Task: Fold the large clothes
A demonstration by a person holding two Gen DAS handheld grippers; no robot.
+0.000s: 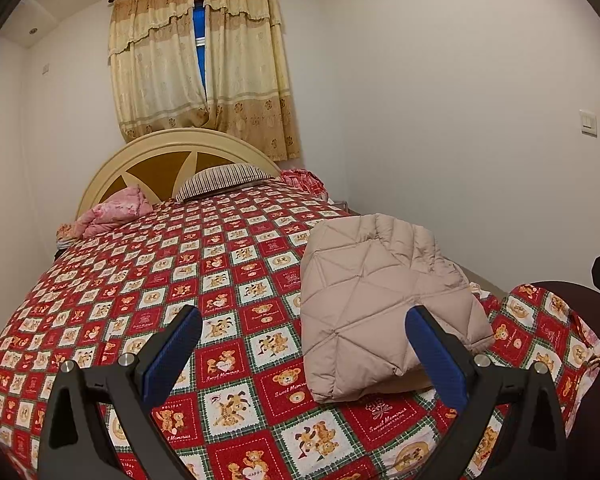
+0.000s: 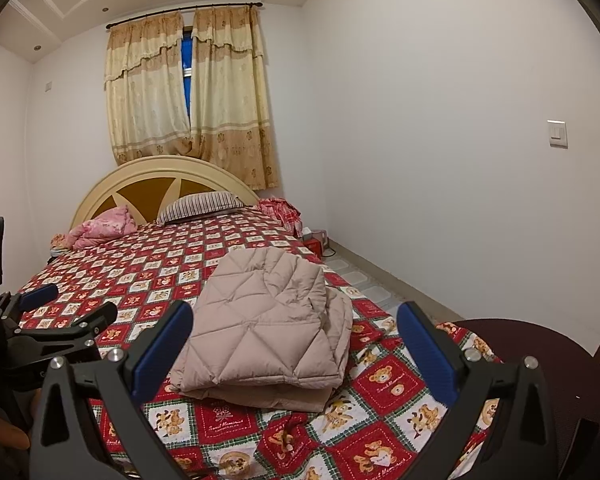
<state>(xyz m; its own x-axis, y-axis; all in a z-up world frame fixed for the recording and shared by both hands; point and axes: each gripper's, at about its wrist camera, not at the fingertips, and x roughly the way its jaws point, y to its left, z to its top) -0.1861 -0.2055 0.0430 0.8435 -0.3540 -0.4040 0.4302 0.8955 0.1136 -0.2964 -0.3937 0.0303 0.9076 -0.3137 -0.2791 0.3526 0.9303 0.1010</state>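
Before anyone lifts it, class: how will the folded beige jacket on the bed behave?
The jacket looks puffy and quilted, so probably light for its bulk. Its soft stacked layers will likely sag and unfold if gripped by one edge. Pushed, it should slide, not roll.

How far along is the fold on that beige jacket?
Done: the jacket lies folded into a compact stack on the bedspread. In hand: nothing; the left gripper and right gripper are open, off it. Left: at most tidying; no other unfolded large clothes clearly show.
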